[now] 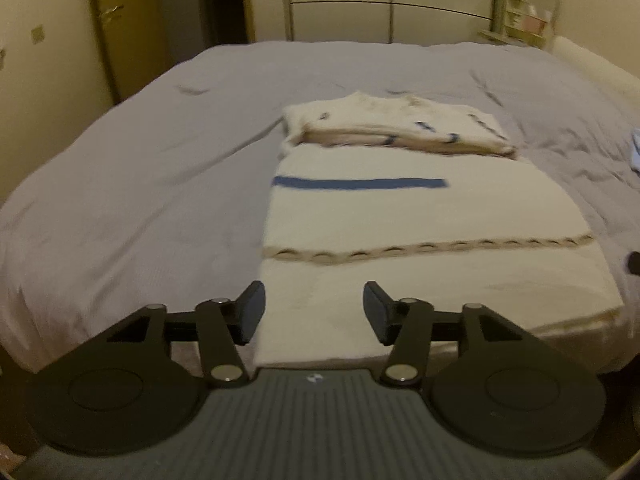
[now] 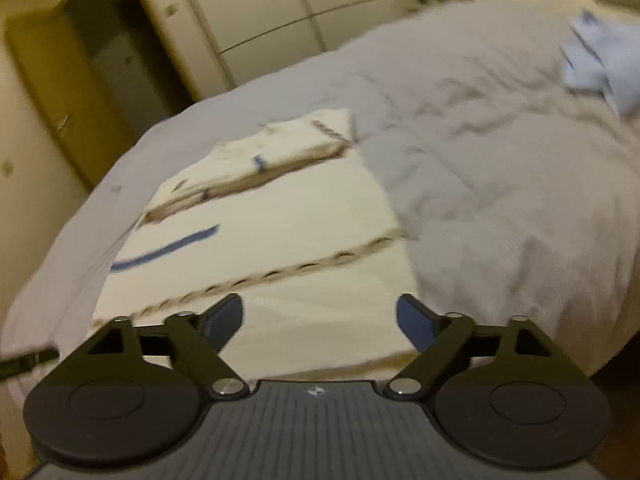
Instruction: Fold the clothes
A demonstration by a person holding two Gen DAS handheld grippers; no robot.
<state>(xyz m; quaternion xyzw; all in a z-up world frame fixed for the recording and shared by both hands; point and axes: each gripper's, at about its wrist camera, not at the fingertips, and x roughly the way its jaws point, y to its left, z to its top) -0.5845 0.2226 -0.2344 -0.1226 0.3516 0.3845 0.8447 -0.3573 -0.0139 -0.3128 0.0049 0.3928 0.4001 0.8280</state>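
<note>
A cream garment [image 1: 420,216] with a blue stripe and a tan patterned band lies flat on the grey bed [image 1: 140,184], its far part folded back over itself. It also shows in the right wrist view [image 2: 280,236]. My left gripper [image 1: 314,312] is open and empty above the garment's near left corner. My right gripper [image 2: 320,320] is open and empty above the garment's near right part. Neither gripper touches the cloth.
A light blue garment [image 2: 600,60] lies crumpled at the far right of the bed [image 2: 500,180]. A wardrobe [image 1: 392,0] stands beyond the bed. A door [image 1: 120,28] is at the far left. The other gripper's tip [image 1: 634,262] shows at the right edge.
</note>
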